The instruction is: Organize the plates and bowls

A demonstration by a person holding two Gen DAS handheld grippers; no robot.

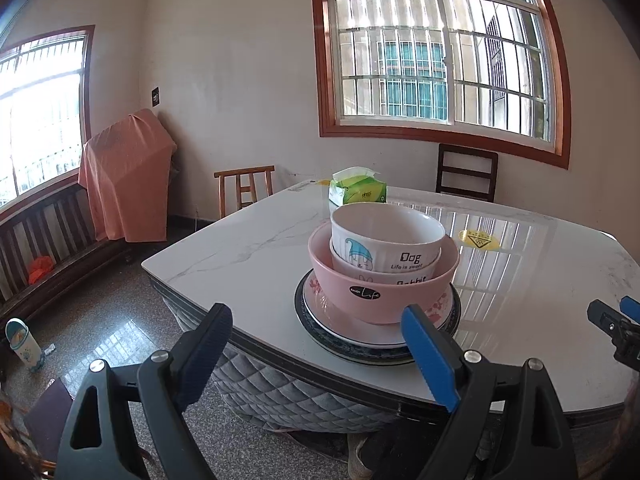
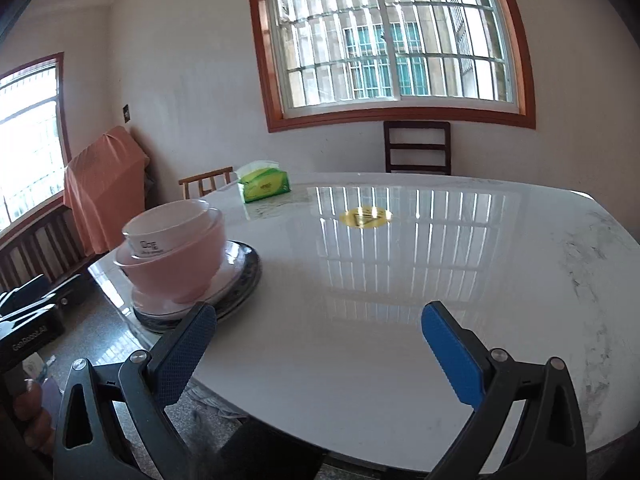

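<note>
A stack stands near the front left edge of the white marble table [image 1: 248,248]. A dark-rimmed plate [image 1: 360,350] is at the bottom, with a white floral plate [image 1: 438,312] on it. On that sits a pink bowl [image 1: 360,288] holding two nested white bowls, the top one marked "Dog" [image 1: 388,236]. The stack shows at the left in the right wrist view, with the pink bowl [image 2: 180,268] tilted. My left gripper [image 1: 318,322] is open and empty, just short of the stack. My right gripper [image 2: 320,320] is open and empty over the bare table [image 2: 360,340].
A green tissue pack [image 1: 358,190] lies at the far side of the table, also in the right wrist view [image 2: 264,186]. A yellow sticker [image 2: 364,217] marks the table middle. Wooden chairs [image 1: 244,190] and a dark chair [image 2: 416,148] stand around it. A bench [image 1: 48,248] lines the left wall.
</note>
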